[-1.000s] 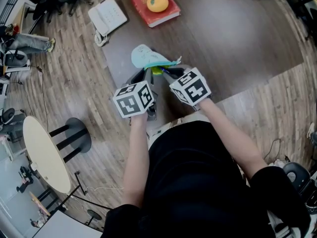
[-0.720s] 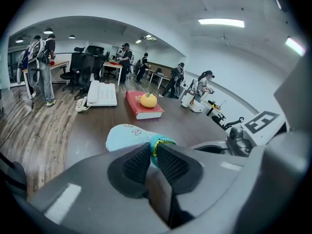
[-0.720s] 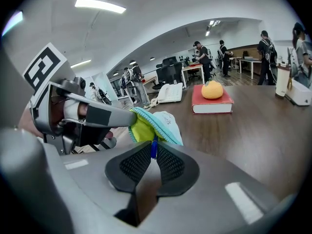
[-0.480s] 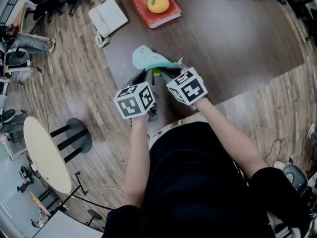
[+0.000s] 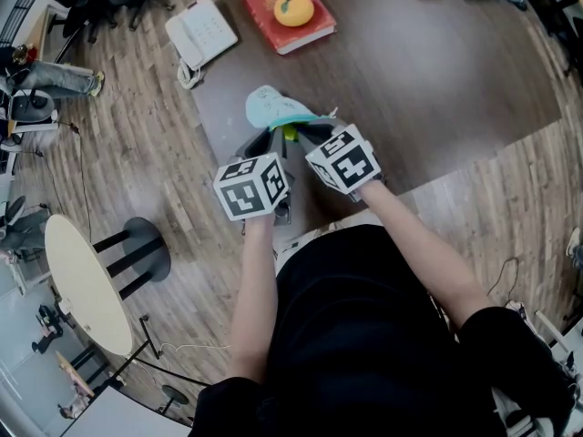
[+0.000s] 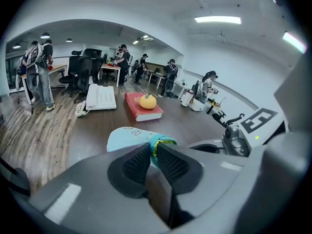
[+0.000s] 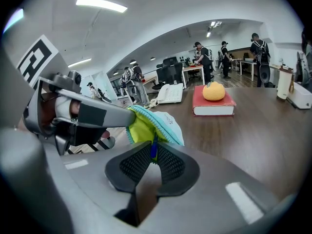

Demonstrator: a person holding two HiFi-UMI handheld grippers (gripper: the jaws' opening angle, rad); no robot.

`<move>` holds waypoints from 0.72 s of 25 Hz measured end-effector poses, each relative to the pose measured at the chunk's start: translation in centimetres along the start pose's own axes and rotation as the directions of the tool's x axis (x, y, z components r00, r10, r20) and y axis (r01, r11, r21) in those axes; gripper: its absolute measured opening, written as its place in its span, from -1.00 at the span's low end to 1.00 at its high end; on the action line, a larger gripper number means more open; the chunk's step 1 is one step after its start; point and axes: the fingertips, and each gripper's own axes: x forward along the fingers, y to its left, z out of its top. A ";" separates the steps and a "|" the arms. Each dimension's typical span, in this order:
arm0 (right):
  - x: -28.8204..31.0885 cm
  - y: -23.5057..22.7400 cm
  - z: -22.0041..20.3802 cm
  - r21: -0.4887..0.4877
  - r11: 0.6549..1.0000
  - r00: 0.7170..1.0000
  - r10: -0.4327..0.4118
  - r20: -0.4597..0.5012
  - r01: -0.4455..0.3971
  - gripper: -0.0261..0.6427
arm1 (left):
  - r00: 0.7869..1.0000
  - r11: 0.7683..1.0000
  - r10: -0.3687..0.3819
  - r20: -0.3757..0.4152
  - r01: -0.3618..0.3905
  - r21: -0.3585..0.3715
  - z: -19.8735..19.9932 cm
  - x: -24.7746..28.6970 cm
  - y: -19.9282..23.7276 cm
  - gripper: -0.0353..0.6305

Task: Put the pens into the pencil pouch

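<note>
The blue pen point(image 7: 154, 150) is pinched in the right hand-held gripper point(image 7: 153, 145), its tip at the teal pouch's point(image 7: 165, 123) open mouth just ahead. The left hand-held gripper point(image 6: 153, 145) clamps the pouch's rim. Since a second ago the right one has edged slightly toward the left, and both slant down over the desk point(image 5: 437, 71).

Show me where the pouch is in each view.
Head view: pouch in the upper middle, left of centre.
Left gripper view: mid-height, left of centre.
Right gripper view: at centre, yellow lining showing.
Shared landmark: red book, beyond the pouch in all three.
</note>
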 end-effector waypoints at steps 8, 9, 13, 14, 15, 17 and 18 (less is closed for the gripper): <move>0.0 -0.2 0.1 -0.002 1.000 1.000 0.009 0.012 -0.008 -0.79 | 1.000 1.000 0.000 0.002 0.000 0.001 0.3 0.2 0.1 -0.76; -0.1 -0.2 0.1 -0.002 1.000 1.000 0.013 0.012 -0.013 -0.79 | 1.000 1.000 0.000 0.002 0.000 0.001 0.3 0.3 0.1 -0.76; -0.3 -0.4 -0.2 -0.004 1.000 1.000 0.011 0.016 -0.011 -0.79 | 1.000 1.000 0.002 0.005 -0.002 0.000 0.3 0.3 0.1 -0.76; -0.4 -0.5 -0.2 -0.005 1.000 1.000 0.009 0.018 -0.009 -0.79 | 1.000 1.000 0.002 0.005 -0.002 -0.001 0.3 0.3 0.2 -0.76; -0.5 -0.5 -0.2 -0.004 1.000 1.000 0.010 0.017 -0.010 -0.79 | 1.000 1.000 0.002 0.006 -0.002 -0.001 0.4 0.4 0.2 -0.76; -0.8 -0.5 -0.3 -0.002 1.000 1.000 0.015 0.014 -0.015 -0.79 | 1.000 1.000 0.002 0.007 -0.002 -0.002 0.5 0.5 0.3 -0.76; -0.9 -0.5 -0.4 0.000 1.000 1.000 0.015 0.012 -0.015 -0.79 | 1.000 1.000 0.002 0.007 -0.002 -0.002 0.5 0.5 0.3 -0.76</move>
